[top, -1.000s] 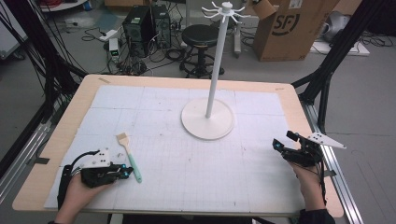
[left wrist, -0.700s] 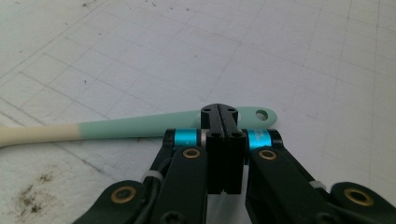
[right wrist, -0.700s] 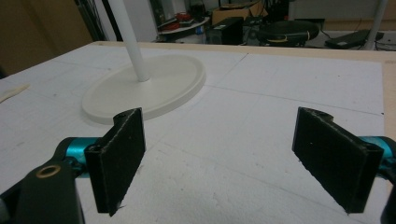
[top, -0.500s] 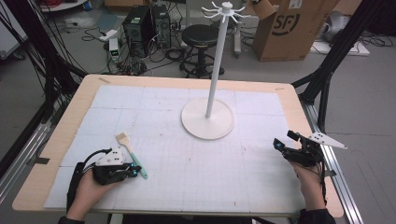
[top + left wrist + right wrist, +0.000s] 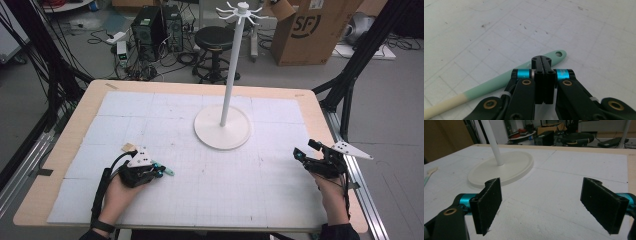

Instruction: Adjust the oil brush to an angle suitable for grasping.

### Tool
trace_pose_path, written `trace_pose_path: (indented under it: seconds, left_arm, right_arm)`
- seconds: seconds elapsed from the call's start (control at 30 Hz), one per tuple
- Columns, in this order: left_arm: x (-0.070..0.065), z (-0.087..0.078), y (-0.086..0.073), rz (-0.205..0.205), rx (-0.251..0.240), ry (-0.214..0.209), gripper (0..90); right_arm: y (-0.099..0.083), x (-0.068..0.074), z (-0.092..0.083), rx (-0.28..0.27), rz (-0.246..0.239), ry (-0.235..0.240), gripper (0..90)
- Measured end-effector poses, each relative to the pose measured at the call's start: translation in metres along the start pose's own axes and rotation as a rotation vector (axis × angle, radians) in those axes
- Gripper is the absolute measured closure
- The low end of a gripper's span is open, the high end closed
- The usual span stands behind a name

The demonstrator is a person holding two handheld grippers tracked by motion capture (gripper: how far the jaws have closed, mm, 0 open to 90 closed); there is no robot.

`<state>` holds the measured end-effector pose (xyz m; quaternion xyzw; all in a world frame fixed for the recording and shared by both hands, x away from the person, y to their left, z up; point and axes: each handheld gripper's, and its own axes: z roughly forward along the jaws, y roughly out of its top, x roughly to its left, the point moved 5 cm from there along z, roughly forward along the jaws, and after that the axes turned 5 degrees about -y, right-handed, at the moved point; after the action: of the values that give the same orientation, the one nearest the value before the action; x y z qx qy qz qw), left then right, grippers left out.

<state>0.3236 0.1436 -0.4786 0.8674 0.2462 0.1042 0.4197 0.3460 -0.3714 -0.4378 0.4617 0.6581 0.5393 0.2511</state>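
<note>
Since half a second ago my left gripper has slid further right along the table and now sits over the mint-green brush, covering most of it from above; in the high view I see just the green handle tip poking out to the right of the jaws and the pale bristle end sticking out up and to the left of the grey plate. A second ago the brush lay fully exposed beside the gripper. My right gripper has hardly shifted over the same stretch and stays near the right edge of the white mat. In the left gripper view the two jaws are pressed flat together with no gap between them, and the brush handle, with its hanging hole at the end, lies on the mat crossing just behind them; the jaws look closed on nothing, though I cannot tell whether their tips touch the handle. In the right gripper view the jaws stand wide apart, holding nothing, with bare mat between the pads, pointing toward the round base of the white stand. The stand's pole rises upright from that base in the middle of the table, well apart from both grippers.
</note>
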Motion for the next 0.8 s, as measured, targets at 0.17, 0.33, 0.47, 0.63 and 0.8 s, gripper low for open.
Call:
trace_pose_path:
  seconds: [0.17,0.33,0.47,0.63,0.8]
  left_arm:
    - [0.004,0.011,0.009,-0.022,-0.005,0.031,89.8]
    - [0.010,0.022,0.016,-0.046,-0.023,0.061,89.9]
    - [0.015,0.030,0.023,-0.063,-0.023,0.078,89.9]
    - [0.021,0.038,0.029,-0.086,-0.028,0.098,89.8]
    - [0.029,0.042,0.033,-0.116,-0.024,0.127,89.8]
  right_arm:
    - [0.000,0.000,0.001,-0.002,0.000,-0.001,17.0]
    - [0.000,0.000,0.001,-0.004,0.001,0.000,17.0]
    - [0.000,-0.001,0.001,-0.001,-0.003,-0.001,17.0]
    - [0.000,-0.001,0.001,-0.002,0.000,-0.001,17.0]
    - [0.000,-0.001,0.002,0.001,0.003,-0.001,17.0]
